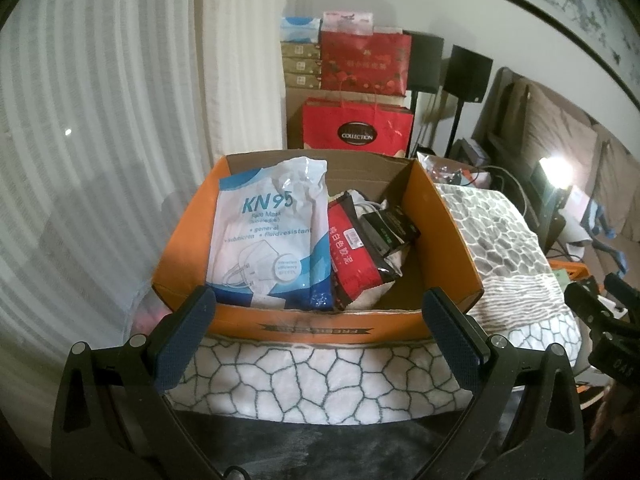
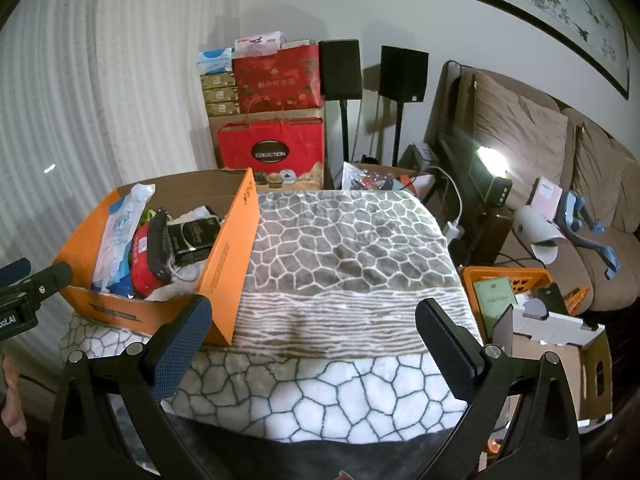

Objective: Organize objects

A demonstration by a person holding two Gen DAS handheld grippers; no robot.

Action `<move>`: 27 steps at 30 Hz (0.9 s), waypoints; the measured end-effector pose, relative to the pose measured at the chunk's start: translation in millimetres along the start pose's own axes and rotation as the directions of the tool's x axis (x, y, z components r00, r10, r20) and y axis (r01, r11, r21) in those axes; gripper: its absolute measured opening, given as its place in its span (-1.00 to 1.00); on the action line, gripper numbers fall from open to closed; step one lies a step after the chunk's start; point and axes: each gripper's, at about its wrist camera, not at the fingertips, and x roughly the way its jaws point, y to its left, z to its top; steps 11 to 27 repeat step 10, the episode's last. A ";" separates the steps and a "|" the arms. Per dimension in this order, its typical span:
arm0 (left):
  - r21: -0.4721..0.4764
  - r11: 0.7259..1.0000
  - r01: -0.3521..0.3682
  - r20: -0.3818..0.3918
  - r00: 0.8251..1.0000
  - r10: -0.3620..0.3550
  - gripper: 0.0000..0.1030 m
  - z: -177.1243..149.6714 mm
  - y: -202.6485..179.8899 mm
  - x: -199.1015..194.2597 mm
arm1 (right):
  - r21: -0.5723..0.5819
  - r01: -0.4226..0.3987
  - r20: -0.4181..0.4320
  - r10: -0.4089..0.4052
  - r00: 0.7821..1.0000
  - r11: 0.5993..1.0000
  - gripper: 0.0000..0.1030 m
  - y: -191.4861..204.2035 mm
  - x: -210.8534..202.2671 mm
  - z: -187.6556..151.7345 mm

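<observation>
Sheer curtains and a stack of red gift boxes close off the far side of the room, and a patterned blanket [image 2: 344, 248] covers the bench in front of them. On that blanket, dead ahead of the left gripper [image 1: 316, 312] and just beyond its tips, sits the orange box [image 1: 448, 240]; from the right gripper [image 2: 314, 320] the same box lies ahead and off to the left, its near corner just past the left tip. Both sets of jaws stand wide and hold nothing.

Everything to be organized appears already packed inside: a KN95 mask pack [image 1: 268, 236] leans against the left wall, a red packet [image 1: 352, 256] beside it, and a dark pouch [image 1: 390, 226] with a white cable further right.

The risks, as I judge them, come from the soft footing and the tall contents. A push on the near wall could slide the box across the plush cloth or drag the blanket with it. The mask pack stands above the rim, so a low sweep of the left jaws could catch its top and tip it out. Reaching for the pouch might snag the cable and pull neighbours up too. With the two grippers this near each other, crossing paths over the box could make them collide.
</observation>
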 end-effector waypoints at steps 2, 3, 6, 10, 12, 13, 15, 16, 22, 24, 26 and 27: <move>0.001 1.000 -0.003 0.000 1.000 0.003 1.00 0.0 -0.2 0.1 | 0.000 0.002 -0.001 -0.002 1.000 1.000 0.99 0.6 0.1 0.0; 0.001 1.000 -0.004 -0.001 1.000 0.004 1.00 0.1 0.0 0.2 | 0.001 0.001 -0.001 -0.001 1.000 1.000 0.99 0.4 0.1 0.0; 0.003 1.000 0.000 0.001 1.000 0.000 1.00 1.1 1.3 -0.2 | 0.002 0.000 0.000 0.000 1.000 1.000 0.99 0.4 0.1 0.0; 0.005 1.000 -0.001 0.001 1.000 0.001 1.00 1.7 0.8 -1.0 | 0.004 0.002 -0.004 -0.002 1.000 1.000 0.99 1.5 0.3 0.5; 0.005 1.000 -0.001 0.001 1.000 0.001 1.00 1.7 0.8 -1.0 | 0.004 0.002 -0.004 -0.002 1.000 1.000 0.99 1.5 0.3 0.5; 0.005 1.000 -0.001 0.001 1.000 0.001 1.00 1.7 0.8 -1.0 | 0.004 0.002 -0.004 -0.002 1.000 1.000 0.99 1.5 0.3 0.5; 0.005 1.000 -0.001 0.001 1.000 0.001 1.00 1.7 0.8 -1.0 | 0.004 0.002 -0.004 -0.002 1.000 1.000 0.99 1.5 0.3 0.5; 0.005 1.000 -0.001 0.001 1.000 0.001 1.00 1.7 0.8 -1.0 | 0.004 0.002 -0.004 -0.002 1.000 1.000 0.99 1.5 0.3 0.5; 0.005 1.000 -0.001 0.001 1.000 0.001 1.00 1.7 0.8 -1.0 | 0.004 0.002 -0.004 -0.002 1.000 1.000 0.99 1.5 0.3 0.5; 0.005 1.000 -0.001 0.001 1.000 0.001 1.00 1.7 0.8 -1.0 | 0.004 0.002 -0.004 -0.002 1.000 1.000 0.99 1.5 0.3 0.5; 0.005 1.000 -0.001 0.001 1.000 0.001 1.00 1.7 0.8 -1.0 | 0.004 0.002 -0.004 -0.002 1.000 1.000 0.99 1.5 0.3 0.5; 0.005 1.000 -0.001 0.001 1.000 0.001 1.00 1.7 0.8 -1.0 | 0.004 0.002 -0.004 -0.002 1.000 1.000 0.99 1.5 0.3 0.5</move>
